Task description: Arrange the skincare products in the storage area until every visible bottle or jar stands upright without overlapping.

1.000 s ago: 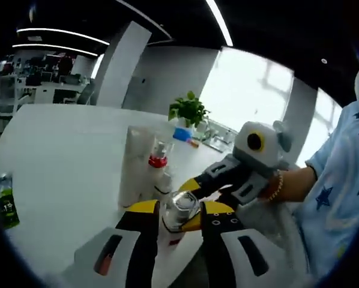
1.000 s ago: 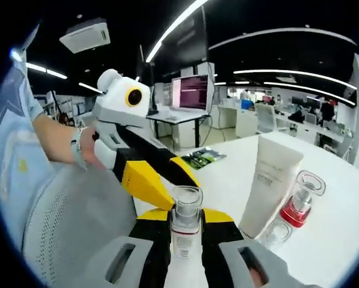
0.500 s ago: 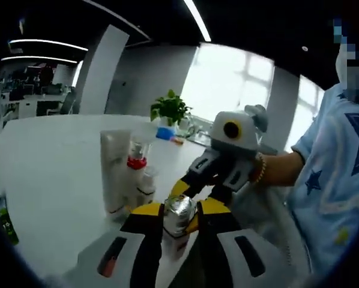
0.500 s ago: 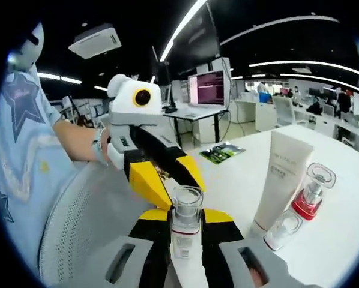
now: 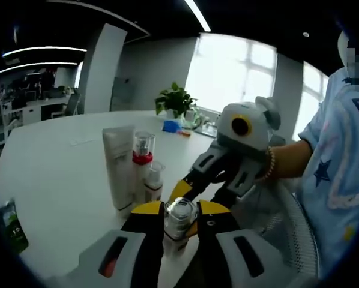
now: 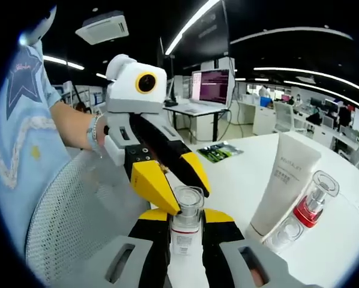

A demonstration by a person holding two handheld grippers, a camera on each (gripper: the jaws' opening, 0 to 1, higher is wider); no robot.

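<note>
A small bottle [image 5: 179, 217] with a clear cap stands at the white table's near edge, gripped from both sides. My left gripper [image 5: 179, 209] is shut on it, and so is my right gripper [image 6: 187, 217]. In the left gripper view the right gripper [image 5: 188, 204] reaches in from the right, its yellow tips at the bottle. In the right gripper view the left gripper [image 6: 181, 191] comes from the left, tips around the cap of the bottle [image 6: 185, 223]. Upright close together stand a white tube [image 5: 120, 165] [image 6: 284, 180], a red-collared pump bottle [image 5: 143, 157] [image 6: 311, 203] and a small clear bottle [image 5: 153, 181] [image 6: 283, 235].
A grey mesh chair [image 6: 77, 216] [image 5: 281, 213] sits right under the held bottle by the table edge [image 5: 53, 156]. A green packet [image 5: 11, 219] [image 6: 218, 151] lies on the table. A potted plant [image 5: 174, 102] and small items stand at the far side. Desks and a monitor [image 6: 208, 84] lie beyond.
Both views have shifted a little with the hands. In the right gripper view the left gripper's yellow tips have come in closer around the bottle's cap. The bottle stays held.
</note>
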